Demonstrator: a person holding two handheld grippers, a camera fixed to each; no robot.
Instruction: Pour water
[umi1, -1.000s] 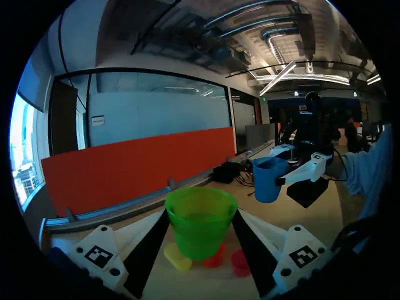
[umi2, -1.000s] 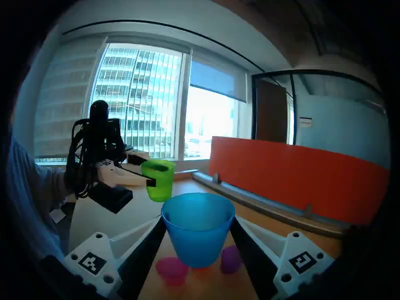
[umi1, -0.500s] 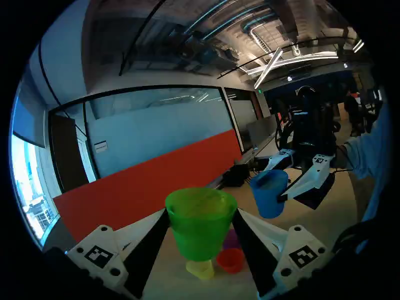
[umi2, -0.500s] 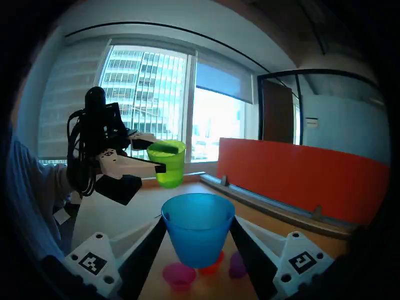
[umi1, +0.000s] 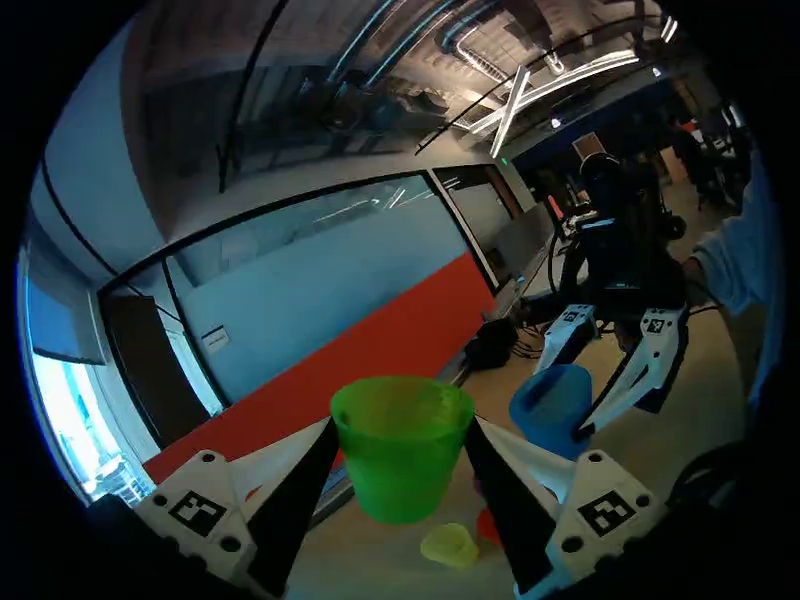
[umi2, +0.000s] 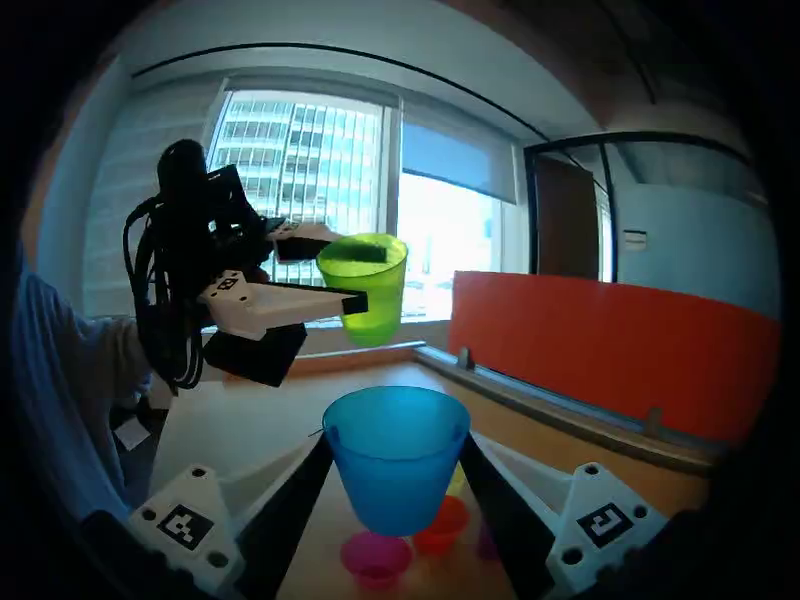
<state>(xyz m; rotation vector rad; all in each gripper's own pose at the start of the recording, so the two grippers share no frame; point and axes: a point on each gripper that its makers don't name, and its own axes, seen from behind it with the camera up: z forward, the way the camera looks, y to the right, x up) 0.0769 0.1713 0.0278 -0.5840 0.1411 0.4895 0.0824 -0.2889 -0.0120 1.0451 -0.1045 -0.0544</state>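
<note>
In the left gripper view, my left gripper is shut on a translucent green cup, held tilted above the table. Beyond it to the right, the right gripper holds a blue cup lower down. In the right gripper view, my right gripper is shut on the blue cup, upright, its inside hidden. Above and left of it, the left gripper carries the green cup, with a sleeve behind it.
Small coloured cups stand on the wooden table: a yellow cup and a red cup in the left gripper view, a pink cup and an orange cup in the right gripper view. An orange partition runs along the table's far side.
The left gripper has risen and tilted with the green cup, coming closer above the blue cup. The right gripper has kept the blue cup nearly still.
</note>
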